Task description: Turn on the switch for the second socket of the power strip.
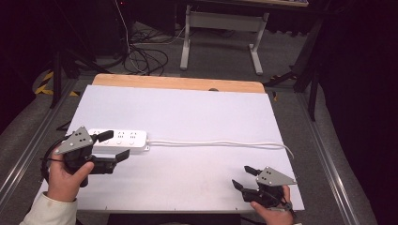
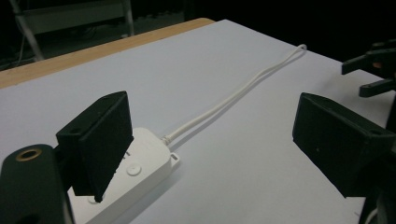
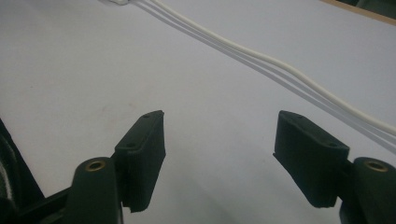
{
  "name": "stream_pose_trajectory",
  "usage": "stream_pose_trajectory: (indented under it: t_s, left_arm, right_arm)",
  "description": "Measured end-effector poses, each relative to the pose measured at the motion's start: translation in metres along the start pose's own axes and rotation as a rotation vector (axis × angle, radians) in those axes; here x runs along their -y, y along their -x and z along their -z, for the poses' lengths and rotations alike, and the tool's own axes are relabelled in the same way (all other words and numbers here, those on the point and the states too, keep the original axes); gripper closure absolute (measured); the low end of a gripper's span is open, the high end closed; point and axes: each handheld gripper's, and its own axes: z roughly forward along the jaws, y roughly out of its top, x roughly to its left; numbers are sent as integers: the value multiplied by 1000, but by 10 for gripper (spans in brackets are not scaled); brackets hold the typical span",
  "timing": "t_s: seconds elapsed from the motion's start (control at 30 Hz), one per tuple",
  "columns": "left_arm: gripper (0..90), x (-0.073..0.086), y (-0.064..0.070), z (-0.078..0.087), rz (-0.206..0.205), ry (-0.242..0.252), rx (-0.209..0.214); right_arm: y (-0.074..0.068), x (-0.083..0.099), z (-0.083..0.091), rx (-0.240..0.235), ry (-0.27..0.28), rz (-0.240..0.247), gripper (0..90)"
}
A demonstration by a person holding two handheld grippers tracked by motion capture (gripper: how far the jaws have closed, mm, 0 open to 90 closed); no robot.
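- Two hand-held grippers sit over a white-topped bench (image 1: 187, 178), one in each of the person's hands.
- The left hand-held gripper (image 1: 115, 145) has its jaws spread wide around the near end of a white power strip (image 1: 123, 139); in the left gripper view one jaw overlaps the strip's top, though contact cannot be told, and the other jaw stands well clear over bare bench.
- The right hand-held gripper (image 1: 243, 177) is also wide apart and holds nothing, near the bench's front right corner.
- The strip's white cord (image 1: 220, 143) runs rightward across the bench and loops back near the right edge.
- Beyond the bench, cables (image 1: 145, 58) lie on the floor beside a white desk frame (image 1: 223, 28).
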Motion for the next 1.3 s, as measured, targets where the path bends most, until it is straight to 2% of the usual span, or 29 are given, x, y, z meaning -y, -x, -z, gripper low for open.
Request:
stream_pose_trajectory:
  t_s: [0.03, 0.1, 0.13, 0.17, 0.23, 0.33, 0.37, 0.47, 0.63, 0.77, 0.8, 1.03, 1.13, 1.23, 1.3]
  left_arm:
    - [116, 2, 0, 1, -26, -5, 11]
    - [95, 5, 2, 4, -50, -17, 25]
    - [91, 7, 3, 4, -49, -19, 25]
    - [91, 9, 4, 5, -66, -22, 16]
    - [91, 14, 5, 7, -69, -24, 21]
    - [91, 22, 7, 8, -55, -1, 48]
    - [89, 24, 6, 8, -63, 9, 49]
    - [80, 31, 8, 8, -56, 6, 59]
    - [63, 45, 6, 4, -78, -4, 43]
    - [57, 56, 9, 2, -126, -23, 8]
    - [57, 59, 10, 2, -128, -24, 1]
    - [64, 79, 7, -3, -65, -8, 5]
    - [68, 86, 5, -5, -55, 2, 11]
    - [72, 95, 4, -6, -79, -18, -13]
    - [76, 99, 4, -5, -83, -32, -5]
  right_arm:
    - [0, 0, 0, 0, 0, 0, 339]
    - [0, 0, 0, -1, -1, 1, 339]
    - [0, 0, 0, -1, 0, 1, 339]
    - [0, 0, 0, -1, 1, 4, 339]
    - [-1, 0, 0, -4, 4, 6, 339]
    - [-1, 0, 0, -5, 3, 9, 339]
    - [-1, 0, 0, -7, 4, 9, 339]
    - [-1, 0, 0, -8, 4, 11, 339]
    - [-2, -1, 0, -8, 9, 14, 345]
    - [-2, -1, 1, -11, 11, 13, 345]
    - [-2, -1, 1, -11, 11, 13, 345]
    - [-2, -1, 0, -18, 6, 15, 345]
    - [-2, -1, 0, -18, 4, 16, 345]
    - [-2, 0, 0, -19, 6, 15, 345]
    - [-2, 0, 0, -20, 7, 16, 345]
